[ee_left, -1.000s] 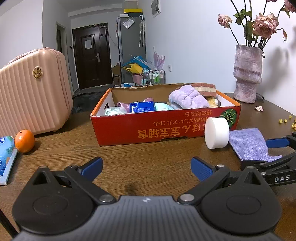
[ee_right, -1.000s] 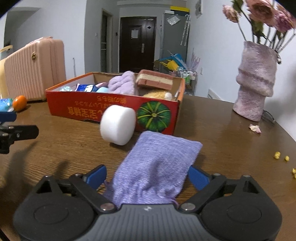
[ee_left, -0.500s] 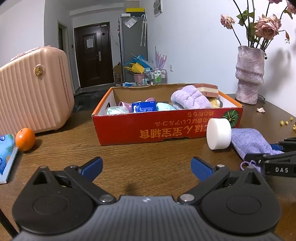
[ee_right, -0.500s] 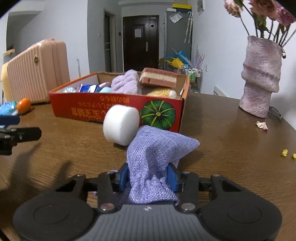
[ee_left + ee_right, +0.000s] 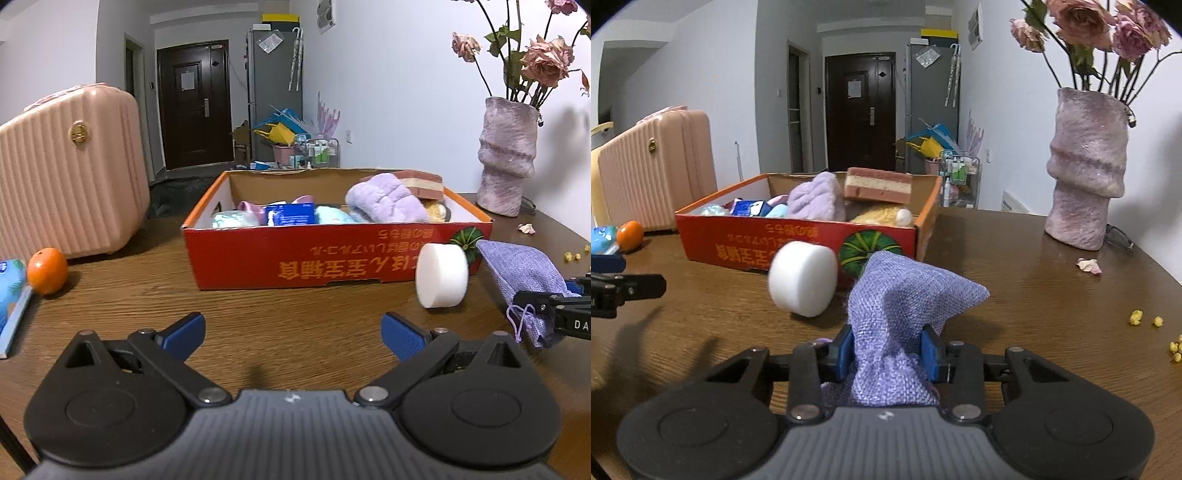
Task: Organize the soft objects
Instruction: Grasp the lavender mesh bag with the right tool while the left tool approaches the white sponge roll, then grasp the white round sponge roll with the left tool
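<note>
1. The right tongs (image 5: 888, 349) are clamped on a purple woven pouch (image 5: 905, 295); their blue pads have just been closing and now pinch its gathered neck from both sides.
2. The pouch's body bunches up into a peak beyond the pads, with one corner pointing right, and its near end spills back over the tool's body.
3. In the left wrist view the same pouch (image 5: 524, 273) shows at the far right, its drawstring loop hanging by the right tongs (image 5: 554, 306).
4. The left tongs (image 5: 291, 332) stand wide apart with nothing between them, over bare brown surface (image 5: 295, 314).
5. A white foam cylinder (image 5: 803, 277) lies on its side just left of the pouch, close against the front wall of the red cardboard box (image 5: 746, 243).
6. The box sits farther back on the surface and already holds soft things: a fluffy lilac towel (image 5: 816, 201), a pink-and-cream layered sponge (image 5: 877, 184), a yellow fuzzy item (image 5: 882, 214) and small blue and pink packets at its left end.
7. To the left of the box an orange (image 5: 47, 270) rests near a pink ribbed suitcase (image 5: 70, 177), with a blue packet (image 5: 11, 288) at the left edge.
8. Far right stands a mauve textured vase (image 5: 1086, 166) of dried roses, with a petal (image 5: 1089, 266) and yellow crumbs (image 5: 1145, 317) scattered on the surface near it.
</note>
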`<state>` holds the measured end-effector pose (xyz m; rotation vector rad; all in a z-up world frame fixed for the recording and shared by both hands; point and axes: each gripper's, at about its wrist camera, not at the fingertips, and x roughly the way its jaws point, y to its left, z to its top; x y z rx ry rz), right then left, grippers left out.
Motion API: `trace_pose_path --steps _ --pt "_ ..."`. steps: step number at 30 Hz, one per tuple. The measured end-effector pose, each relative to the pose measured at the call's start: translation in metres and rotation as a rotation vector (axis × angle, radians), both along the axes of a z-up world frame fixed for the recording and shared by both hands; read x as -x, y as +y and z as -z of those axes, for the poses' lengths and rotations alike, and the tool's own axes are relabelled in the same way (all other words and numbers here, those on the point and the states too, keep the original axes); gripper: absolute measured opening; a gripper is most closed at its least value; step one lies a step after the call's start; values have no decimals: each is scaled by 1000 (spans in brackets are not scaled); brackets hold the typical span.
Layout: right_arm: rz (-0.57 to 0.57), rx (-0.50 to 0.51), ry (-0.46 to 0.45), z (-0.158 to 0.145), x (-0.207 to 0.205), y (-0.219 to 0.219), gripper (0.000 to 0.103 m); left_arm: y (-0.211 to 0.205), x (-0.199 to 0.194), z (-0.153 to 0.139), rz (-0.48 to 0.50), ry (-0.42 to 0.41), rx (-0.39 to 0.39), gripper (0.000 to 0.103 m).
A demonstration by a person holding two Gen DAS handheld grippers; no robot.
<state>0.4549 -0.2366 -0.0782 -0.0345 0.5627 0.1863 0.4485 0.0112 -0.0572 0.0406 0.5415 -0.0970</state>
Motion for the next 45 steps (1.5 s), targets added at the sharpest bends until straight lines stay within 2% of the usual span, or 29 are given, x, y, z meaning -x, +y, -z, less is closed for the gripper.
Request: trace_pose_path --steps 13,24,30,34,36,42,44,45 --pt "62 -21 -53 -6 -4 -34 36 -64 -19 1 86 2 19 103" --pt "120 -31 -70 -8 -11 -59 35 -112 -45 3 91 -4 10 103" --pt "146 -41 -68 -8 -17 -69 35 -131 -64 11 78 40 -16 103" --pt "145 -43 -60 -7 -18 -70 35 -138 -78 17 64 80 -7 101" --pt "142 -41 -59 -7 -19 -69 35 -139 -83 19 61 88 -7 98" --pt "133 -53 -57 -7 -19 -70 35 -137 -88 25 84 137 6 67" --pt "131 -55 -57 -6 -19 -70 35 -136 -92 28 89 161 5 45" --pt "131 -55 -57 -6 -19 -70 35 -136 -93 29 94 177 9 39"
